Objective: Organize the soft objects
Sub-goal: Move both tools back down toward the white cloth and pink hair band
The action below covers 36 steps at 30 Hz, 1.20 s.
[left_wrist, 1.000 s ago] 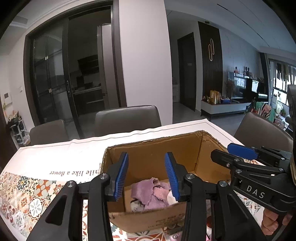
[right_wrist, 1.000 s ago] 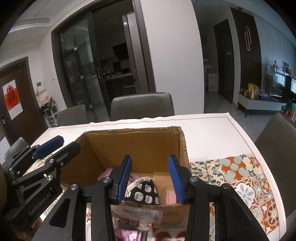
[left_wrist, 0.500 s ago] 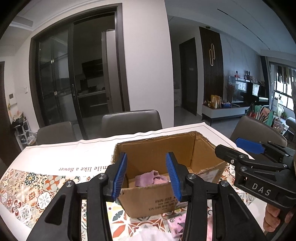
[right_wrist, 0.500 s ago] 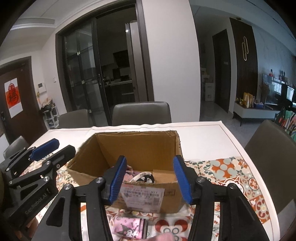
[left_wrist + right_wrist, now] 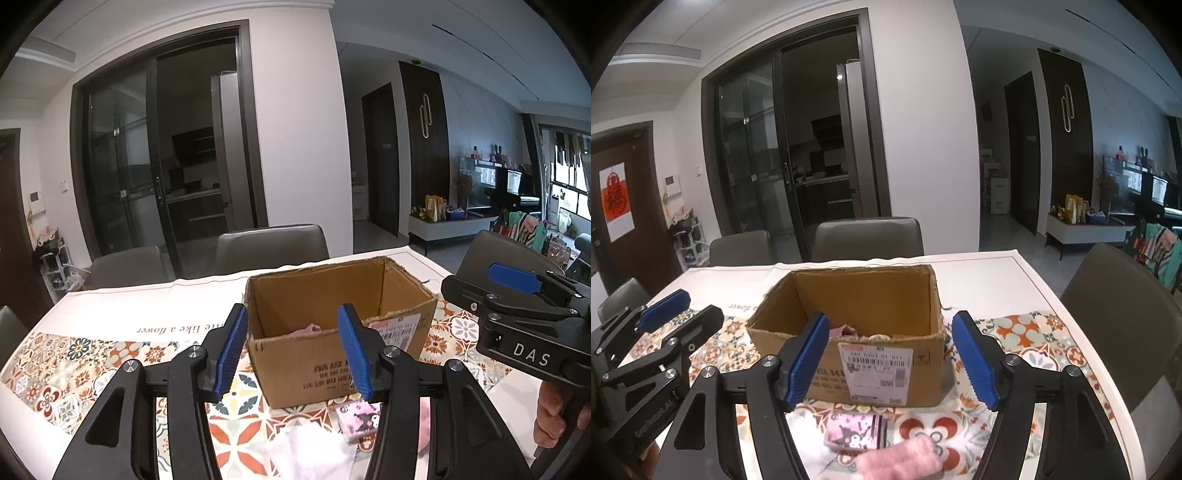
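An open cardboard box [image 5: 332,354] [image 5: 879,354] stands on the patterned tablecloth; bits of pink cloth [image 5: 312,328] [image 5: 846,330] show over its near rim. In front of it lie a pink printed pouch [image 5: 855,430] [image 5: 360,417], a rolled pink fluffy cloth [image 5: 901,461] and a white fluffy cloth [image 5: 314,454]. My left gripper [image 5: 291,354] is open and empty, held back from the box. My right gripper [image 5: 892,360] is open wide and empty, above the pouch and roll. Each gripper shows at the other view's edge.
Grey chairs [image 5: 868,238] stand behind the table and one [image 5: 1123,314] at its right side. The white table edge [image 5: 1071,295] runs along the right. Glass doors are behind.
Both grippers have pulled back and up from over the box. The right jaws have opened wider. The soft things on the table in front of the box have come into view.
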### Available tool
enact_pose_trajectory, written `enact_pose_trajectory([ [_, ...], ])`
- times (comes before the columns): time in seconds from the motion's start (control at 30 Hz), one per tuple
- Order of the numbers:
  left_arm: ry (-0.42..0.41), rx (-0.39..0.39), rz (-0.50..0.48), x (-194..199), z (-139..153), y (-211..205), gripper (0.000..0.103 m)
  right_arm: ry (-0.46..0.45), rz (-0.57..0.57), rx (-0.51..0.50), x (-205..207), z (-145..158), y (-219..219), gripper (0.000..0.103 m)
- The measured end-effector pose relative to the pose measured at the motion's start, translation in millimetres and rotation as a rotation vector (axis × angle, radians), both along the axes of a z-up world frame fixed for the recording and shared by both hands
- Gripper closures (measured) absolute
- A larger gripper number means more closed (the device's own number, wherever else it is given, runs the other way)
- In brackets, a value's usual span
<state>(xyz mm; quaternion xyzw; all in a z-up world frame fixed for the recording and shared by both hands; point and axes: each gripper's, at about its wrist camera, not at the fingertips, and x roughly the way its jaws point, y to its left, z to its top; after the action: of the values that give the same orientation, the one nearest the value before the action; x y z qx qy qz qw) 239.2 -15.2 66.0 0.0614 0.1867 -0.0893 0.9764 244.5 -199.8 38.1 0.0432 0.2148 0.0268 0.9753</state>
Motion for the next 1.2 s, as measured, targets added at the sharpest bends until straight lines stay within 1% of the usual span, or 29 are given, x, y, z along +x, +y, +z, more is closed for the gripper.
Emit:
enact_pose_trajectory([
  [0.17, 0.001, -0.005, 0.007, -16, -11, 6, 0.047, -0.003, -0.003, -0.011, -15, -7, 5, 0.028],
  [0.3, 0.013, -0.003, 0.015, -26, -25, 11, 0.046, 0.008, 0.006, -0.024, -27, -16, 9, 0.025],
  [0.4, 0.031, 0.004, 0.015, -30, -35, 13, 0.045, 0.022, 0.005, -0.042, -36, -27, 12, 0.024],
  [0.47, 0.041, 0.01, 0.015, -34, -42, 14, 0.044, 0.026, 0.006, -0.045, -37, -29, 12, 0.024],
  [0.83, 0.157, 0.011, 0.005, -49, -85, 14, 0.042, 0.123, 0.02, -0.043, -47, -68, 16, 0.024],
  [0.93, 0.193, 0.012, 0.004, -49, -96, 14, 0.042, 0.157, 0.024, -0.047, -47, -81, 18, 0.024],
  [1.07, 0.238, 0.013, 0.0, -45, -108, 13, 0.042, 0.181, 0.027, -0.052, -47, -91, 19, 0.024],
  [1.1, 0.245, 0.015, 0.0, -45, -111, 13, 0.042, 0.202, 0.03, -0.052, -44, -97, 19, 0.024],
  [1.2, 0.267, 0.021, 0.0, -41, -118, 13, 0.04, 0.223, 0.031, -0.048, -41, -103, 19, 0.024],
])
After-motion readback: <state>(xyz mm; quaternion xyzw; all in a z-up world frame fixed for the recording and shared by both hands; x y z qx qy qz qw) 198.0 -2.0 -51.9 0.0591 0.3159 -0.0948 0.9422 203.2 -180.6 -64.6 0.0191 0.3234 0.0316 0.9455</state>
